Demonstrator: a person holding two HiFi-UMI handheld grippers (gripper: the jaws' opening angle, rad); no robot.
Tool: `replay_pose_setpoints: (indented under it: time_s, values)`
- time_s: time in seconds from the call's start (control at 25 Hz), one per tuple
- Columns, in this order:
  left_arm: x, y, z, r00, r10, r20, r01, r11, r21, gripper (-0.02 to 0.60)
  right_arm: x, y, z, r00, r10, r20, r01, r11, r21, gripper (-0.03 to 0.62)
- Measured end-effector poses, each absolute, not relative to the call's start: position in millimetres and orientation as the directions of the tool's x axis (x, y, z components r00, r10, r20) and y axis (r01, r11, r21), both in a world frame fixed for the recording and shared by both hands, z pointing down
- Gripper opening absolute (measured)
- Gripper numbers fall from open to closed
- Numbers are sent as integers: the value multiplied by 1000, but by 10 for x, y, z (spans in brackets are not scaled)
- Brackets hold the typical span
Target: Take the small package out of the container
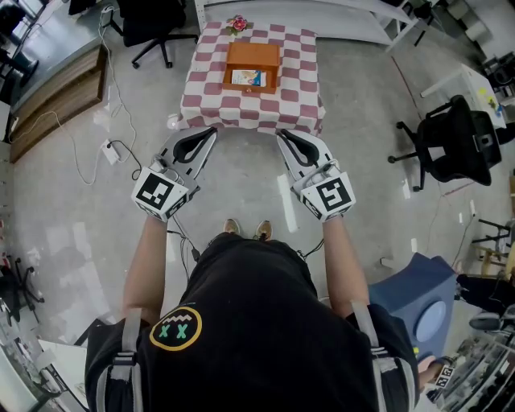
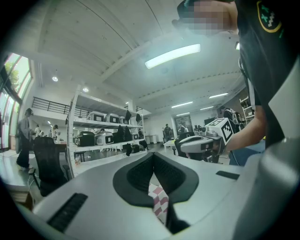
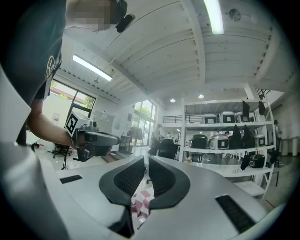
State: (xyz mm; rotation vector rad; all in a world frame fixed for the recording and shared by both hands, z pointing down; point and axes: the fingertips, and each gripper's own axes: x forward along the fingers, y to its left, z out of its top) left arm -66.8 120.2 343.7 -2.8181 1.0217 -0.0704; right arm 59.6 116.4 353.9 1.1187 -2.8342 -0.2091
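Note:
A small wooden box [image 1: 252, 66] stands on a table with a red-and-white checked cloth [image 1: 209, 96]. Inside it lies the small package [image 1: 247, 78], white with blue print. Both grippers hover over the floor just in front of the table's near edge, well short of the box. My left gripper [image 1: 212, 130] [image 2: 153, 157] has its jaws together with nothing between them. My right gripper [image 1: 282, 135] [image 3: 146, 161] holds its jaws a narrow slit apart, also with nothing between them. Each gripper shows in the other's view, the right gripper [image 2: 199, 143] and the left gripper [image 3: 96, 139].
A small flower decoration [image 1: 237, 24] sits at the table's far edge. Office chairs stand at the far left [image 1: 157, 28] and at the right [image 1: 451, 145]. Cables and a power strip [image 1: 113, 149] lie on the floor at the left. A blue seat [image 1: 422, 294] is behind me on the right.

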Motion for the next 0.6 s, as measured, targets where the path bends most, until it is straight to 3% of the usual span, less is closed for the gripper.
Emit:
replay_pose_setpoints:
  time_s: [0.6]
  values:
    - [-696,1142,3481,769,-639,0,-633,-761,-144,17,638,1082,3572,-726,-686,41,-675,723,147,183]
